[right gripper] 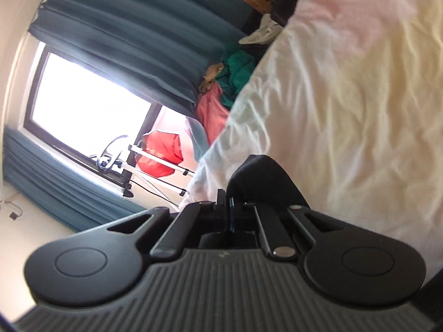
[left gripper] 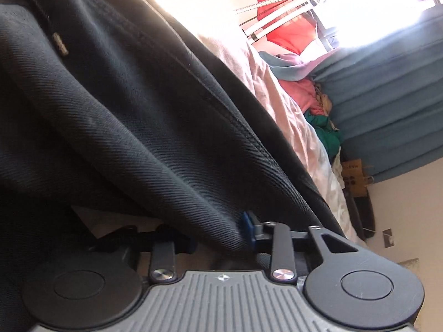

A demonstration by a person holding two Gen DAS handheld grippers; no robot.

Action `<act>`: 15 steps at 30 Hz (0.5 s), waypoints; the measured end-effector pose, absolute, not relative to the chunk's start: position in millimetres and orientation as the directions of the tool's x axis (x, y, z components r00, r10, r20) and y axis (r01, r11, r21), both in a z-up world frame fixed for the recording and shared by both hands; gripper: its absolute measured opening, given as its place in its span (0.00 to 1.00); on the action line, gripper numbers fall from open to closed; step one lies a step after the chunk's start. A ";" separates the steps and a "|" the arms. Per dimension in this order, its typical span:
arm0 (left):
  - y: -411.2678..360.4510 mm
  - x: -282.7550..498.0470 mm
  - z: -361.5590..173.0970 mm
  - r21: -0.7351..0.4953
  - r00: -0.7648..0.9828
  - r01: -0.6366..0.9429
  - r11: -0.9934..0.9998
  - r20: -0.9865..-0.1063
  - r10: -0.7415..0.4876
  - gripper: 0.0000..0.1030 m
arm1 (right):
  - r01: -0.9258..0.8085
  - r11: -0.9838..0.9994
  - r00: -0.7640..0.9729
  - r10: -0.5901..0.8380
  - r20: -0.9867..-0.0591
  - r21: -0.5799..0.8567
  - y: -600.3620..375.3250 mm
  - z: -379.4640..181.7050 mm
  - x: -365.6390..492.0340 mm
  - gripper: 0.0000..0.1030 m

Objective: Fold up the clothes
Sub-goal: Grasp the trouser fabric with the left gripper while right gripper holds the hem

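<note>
A dark twill garment (left gripper: pixel 116 116) fills most of the left wrist view, hanging in thick folds with a seam and a small metal piece near the top left. My left gripper (left gripper: pixel 216 235) is closed on a thick fold of it; one blue pad (left gripper: pixel 248 221) shows, and the other finger is buried in cloth. In the right wrist view my right gripper (right gripper: pixel 227 196) is shut, its fingers pressed together on a black edge of the garment (right gripper: pixel 263 171) that loops up over them. Both grippers are above a bed with a pale rumpled sheet (right gripper: pixel 346 110).
A pile of pink, green and other clothes (right gripper: pixel 221 94) lies at the bed's far edge by blue curtains (right gripper: pixel 133 27). A drying rack with a red cloth (right gripper: pixel 160 152) stands before the bright window. A cardboard box (left gripper: pixel 354 177) sits near the wall.
</note>
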State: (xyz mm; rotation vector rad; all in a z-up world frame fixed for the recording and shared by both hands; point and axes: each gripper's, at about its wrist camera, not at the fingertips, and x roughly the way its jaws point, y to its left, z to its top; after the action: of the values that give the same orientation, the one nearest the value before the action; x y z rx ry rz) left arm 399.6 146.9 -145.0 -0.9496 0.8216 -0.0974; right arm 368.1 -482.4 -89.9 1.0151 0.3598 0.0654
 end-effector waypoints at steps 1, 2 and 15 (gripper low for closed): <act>148.0 399.9 -143.7 -0.760 0.705 -0.268 0.592 -0.573 -0.417 0.18 | 0.094 0.566 0.942 0.215 -0.256 0.819 -480.7 -83.5 363.4 0.05; 151.4 394.0 -141.1 -0.771 0.716 -0.255 0.583 -0.556 -0.423 0.16 | 0.081 0.609 0.944 0.207 -0.256 0.789 -477.9 -78.5 356.8 0.05; 193.2 311.9 -154.0 -0.764 0.722 -0.180 0.619 -0.530 -0.444 0.08 | 0.290 0.718 0.799 0.182 -0.573 0.633 -467.8 -115.7 250.9 0.24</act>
State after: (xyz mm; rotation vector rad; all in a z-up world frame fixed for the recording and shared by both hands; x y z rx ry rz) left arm 311.9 193.2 -154.0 -0.9125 0.7742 -0.1707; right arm 250.9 -467.8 -115.7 0.7821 0.6590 -0.0644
